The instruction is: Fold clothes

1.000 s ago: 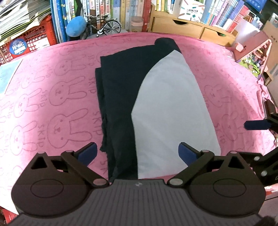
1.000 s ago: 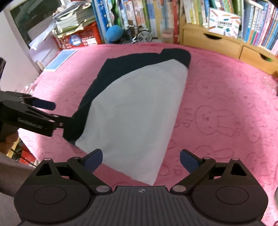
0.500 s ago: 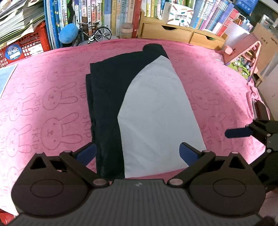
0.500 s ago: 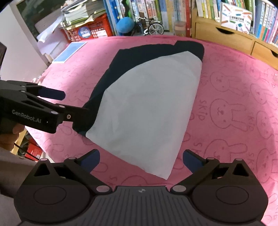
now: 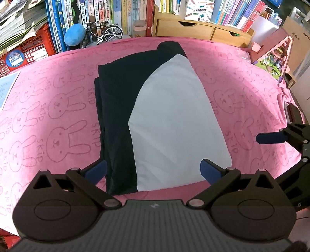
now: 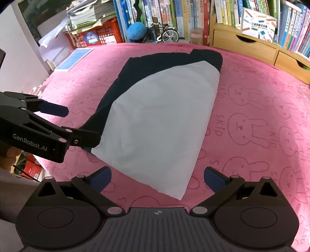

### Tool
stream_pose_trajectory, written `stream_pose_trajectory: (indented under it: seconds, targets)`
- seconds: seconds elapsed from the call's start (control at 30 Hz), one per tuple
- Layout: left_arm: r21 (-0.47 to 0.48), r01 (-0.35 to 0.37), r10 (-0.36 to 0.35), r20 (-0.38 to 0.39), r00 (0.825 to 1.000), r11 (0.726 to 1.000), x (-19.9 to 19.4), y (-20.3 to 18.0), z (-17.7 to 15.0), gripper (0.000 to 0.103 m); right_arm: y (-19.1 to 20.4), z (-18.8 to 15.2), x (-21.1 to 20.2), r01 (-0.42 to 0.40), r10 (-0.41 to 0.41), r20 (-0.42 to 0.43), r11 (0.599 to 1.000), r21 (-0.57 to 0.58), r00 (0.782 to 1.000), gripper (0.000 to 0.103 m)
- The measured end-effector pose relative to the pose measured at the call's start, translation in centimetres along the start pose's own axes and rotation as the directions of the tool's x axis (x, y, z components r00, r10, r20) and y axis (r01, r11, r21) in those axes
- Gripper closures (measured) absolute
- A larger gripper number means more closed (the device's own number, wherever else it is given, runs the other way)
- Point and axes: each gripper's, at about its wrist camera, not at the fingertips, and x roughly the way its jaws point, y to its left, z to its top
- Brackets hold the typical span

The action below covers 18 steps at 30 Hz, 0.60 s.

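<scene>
A folded garment, dark navy (image 5: 116,93) with a white panel (image 5: 174,120), lies flat on the pink rabbit-print cloth (image 5: 58,108). My left gripper (image 5: 153,170) is open and empty, its fingers either side of the garment's near edge, just above it. My right gripper (image 6: 157,177) is open and empty, hovering before the white panel's near corner (image 6: 180,195). The left gripper also shows in the right wrist view (image 6: 58,124), open at the garment's left edge. The right gripper shows at the right of the left wrist view (image 5: 271,138).
At the back stand rows of books (image 5: 120,15), a red crate (image 5: 27,50), a blue ball (image 5: 74,36), a small model bicycle (image 5: 104,33) and a wooden drawer unit (image 5: 193,29). A pink stand (image 5: 271,54) is at the right. A blue sheet (image 6: 74,58) lies at the left.
Both grippers have pulled back and risen slightly from the garment, so more of the table shows. Both stay open; the garment has not moved.
</scene>
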Motion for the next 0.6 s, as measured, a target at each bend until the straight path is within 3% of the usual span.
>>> stream_pose_trajectory:
  seconds: [0.6]
  targets:
    - [-0.01, -0.002, 0.002, -0.042, 0.999, 1.0, 1.3, 0.1, 0.4, 0.0, 0.8, 0.4, 0.6, -0.013, 0.013, -0.01, 1.0, -0.023, 1.0, 0.0]
